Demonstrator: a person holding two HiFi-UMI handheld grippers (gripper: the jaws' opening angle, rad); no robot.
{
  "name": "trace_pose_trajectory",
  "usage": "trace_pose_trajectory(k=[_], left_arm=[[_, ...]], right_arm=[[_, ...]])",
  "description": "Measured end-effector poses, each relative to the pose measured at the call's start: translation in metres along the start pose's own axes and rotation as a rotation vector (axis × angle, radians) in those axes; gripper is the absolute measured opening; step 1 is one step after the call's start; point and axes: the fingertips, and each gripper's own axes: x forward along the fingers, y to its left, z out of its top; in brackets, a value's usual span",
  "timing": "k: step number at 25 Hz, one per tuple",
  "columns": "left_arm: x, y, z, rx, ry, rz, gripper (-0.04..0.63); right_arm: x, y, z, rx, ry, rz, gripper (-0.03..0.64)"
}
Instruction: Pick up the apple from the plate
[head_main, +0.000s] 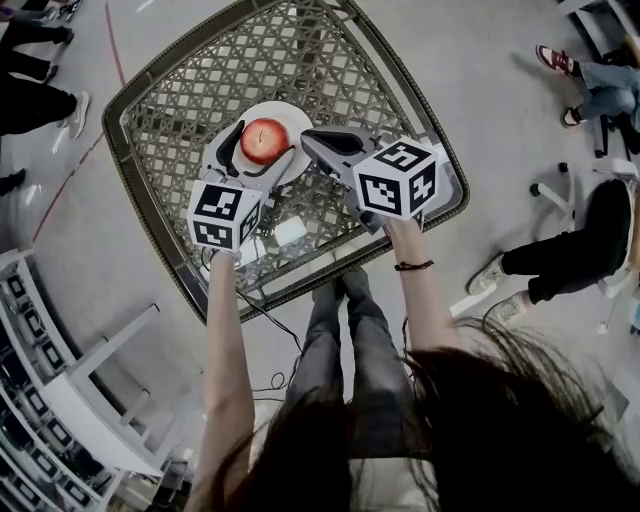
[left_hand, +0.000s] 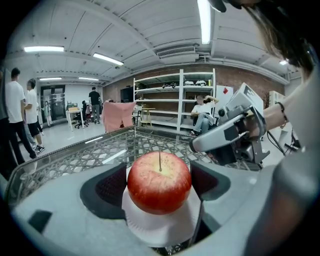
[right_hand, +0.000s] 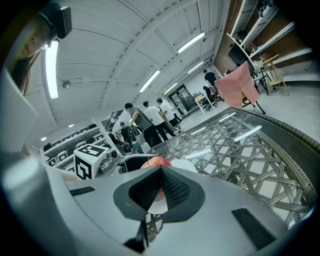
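Observation:
A red apple (head_main: 264, 140) sits on a small white plate (head_main: 291, 117) on a glass-topped lattice table (head_main: 180, 90). My left gripper (head_main: 266, 139) is open, its two curved fingers reaching round the apple on either side. In the left gripper view the apple (left_hand: 159, 182) fills the space between the dark pads (left_hand: 106, 189) and still rests on the plate (left_hand: 161, 227). My right gripper (head_main: 306, 139) is shut with nothing in it, its tip just right of the apple at the plate's edge. In the right gripper view the apple (right_hand: 156, 161) shows behind that gripper's closed tips (right_hand: 160, 174).
The table's rim (head_main: 150, 230) runs close in front of the person's legs. White shelving (head_main: 50, 400) stands at the lower left. A seated person (head_main: 560, 260) and a chair base (head_main: 555, 190) are to the right; other people stand at the upper left.

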Motion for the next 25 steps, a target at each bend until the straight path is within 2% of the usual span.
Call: trace_pose_trajectory(k=[7,15,25], left_arm=[[0.0056,-0.0003,0.0037,-0.001,-0.014,-0.025,0.393],[0.0058,-0.0026,0.0037,0.024,0.006,-0.057,0.393],[0.0027,-0.0021,0.0030,0.012,-0.001,-0.034,0.393]], right_arm=[[-0.0006,-0.0024,-0.0013,0.006,-0.010,-0.011,0.009],[-0.0033,-0.0036,-0.0016,0.021,-0.018,-0.021,0.009],[-0.0049,-0.0028,0.0006,0.026,-0.032,-0.024,0.009]])
